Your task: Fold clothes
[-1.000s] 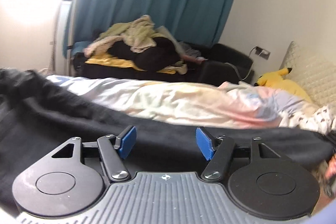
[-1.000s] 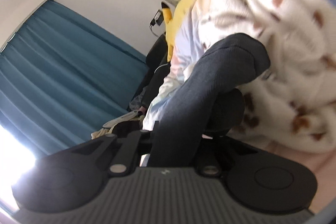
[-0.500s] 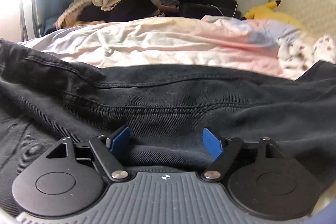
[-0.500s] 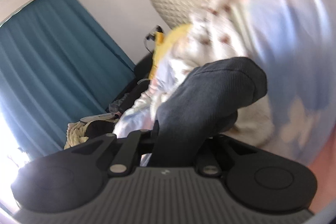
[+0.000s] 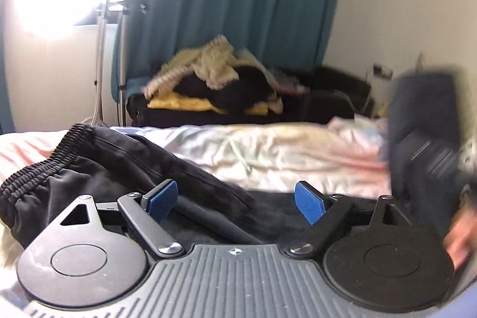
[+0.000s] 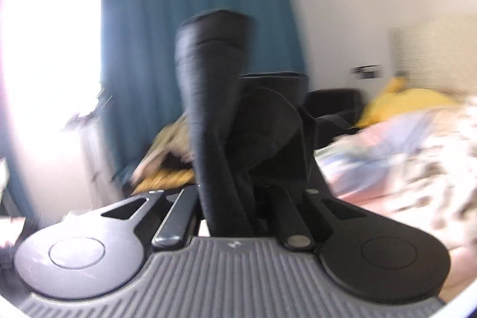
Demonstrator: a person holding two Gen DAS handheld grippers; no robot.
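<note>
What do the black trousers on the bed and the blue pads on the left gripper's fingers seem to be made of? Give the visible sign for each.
Black trousers: soft matte woven or knit cloth, probably; it creases, and the waistband is gathered elastic.
Blue pads: likely rubber or textured plastic; flat, matte, finely ridged surface.

Both wrist views sit low over the bed (image 5: 268, 148), facing the curtain (image 6: 184, 20).

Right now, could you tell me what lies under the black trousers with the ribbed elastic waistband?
The black trousers lie on a pale pastel duvet; whatever the duvet covers is hidden.
</note>
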